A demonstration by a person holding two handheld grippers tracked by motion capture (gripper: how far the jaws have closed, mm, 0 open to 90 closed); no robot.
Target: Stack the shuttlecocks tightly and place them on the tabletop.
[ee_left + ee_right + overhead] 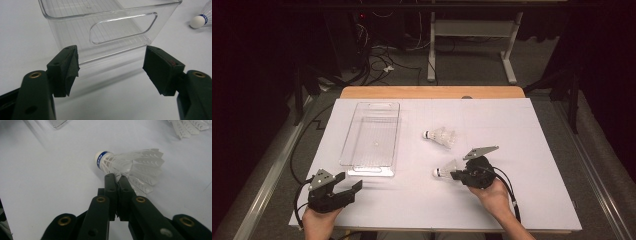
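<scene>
Two white shuttlecocks with blue-banded corks are on the white table cover. The nearer shuttlecock (445, 170) (130, 162) has its cork pointing left, and my right gripper (455, 175) (116, 178) is shut on the edge of its feather skirt. The farther shuttlecock (441, 136) (190, 126) lies free behind it. A clear plastic bin (371, 173) (70, 32) stands empty at the left. My left gripper (352, 180) (111, 62) rests open just in front of the bin's near end wall, with nothing between its jaws. A shuttlecock's cork (198, 21) shows at the far right of the left gripper view.
The white cover (522, 150) spans a wooden table (432, 92). Black cables trail from both grippers off the front edge. Beyond the table are a dark floor, table legs (431, 50) and tangled cables. A corner of the bin (57, 122) lies ahead-left of my right gripper.
</scene>
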